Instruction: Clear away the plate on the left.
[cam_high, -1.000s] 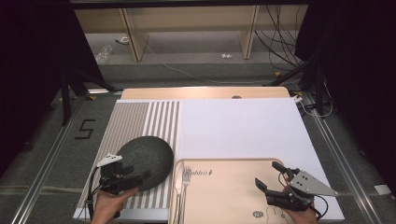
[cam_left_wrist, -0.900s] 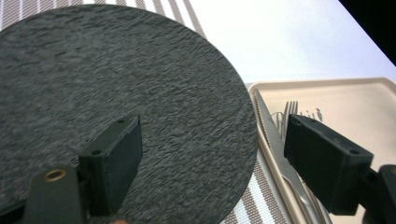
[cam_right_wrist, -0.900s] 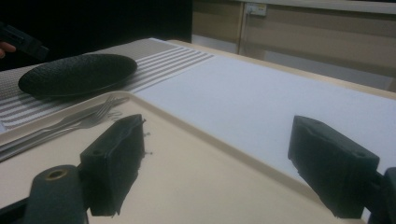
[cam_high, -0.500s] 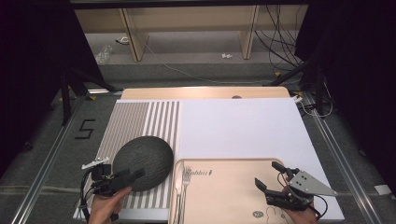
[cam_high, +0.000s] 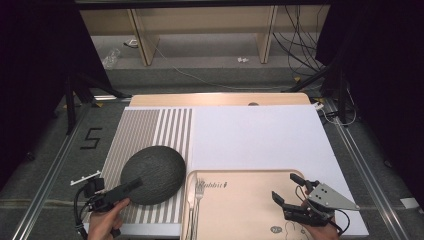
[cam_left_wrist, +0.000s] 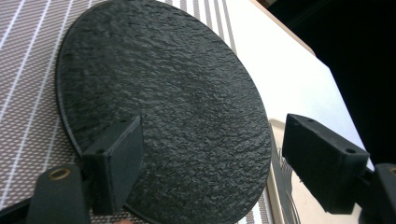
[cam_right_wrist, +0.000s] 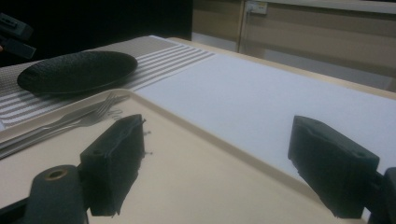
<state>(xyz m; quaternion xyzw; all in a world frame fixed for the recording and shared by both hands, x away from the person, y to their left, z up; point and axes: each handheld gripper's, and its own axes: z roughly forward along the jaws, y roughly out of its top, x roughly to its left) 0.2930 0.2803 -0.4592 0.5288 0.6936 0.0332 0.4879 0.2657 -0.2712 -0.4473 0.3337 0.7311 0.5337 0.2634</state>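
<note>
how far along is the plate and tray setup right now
Done: the black textured plate lies flat on the striped placemat, and forks sit at the tray's left edge. In hand: nothing; the left gripper stands open at the plate's near edge, the right gripper open over bare tray. Left: any gripping or moving.

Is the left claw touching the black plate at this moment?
Cannot tell. The left gripper view shows the left claw open above the black plate, but no plain gap or contact.
</note>
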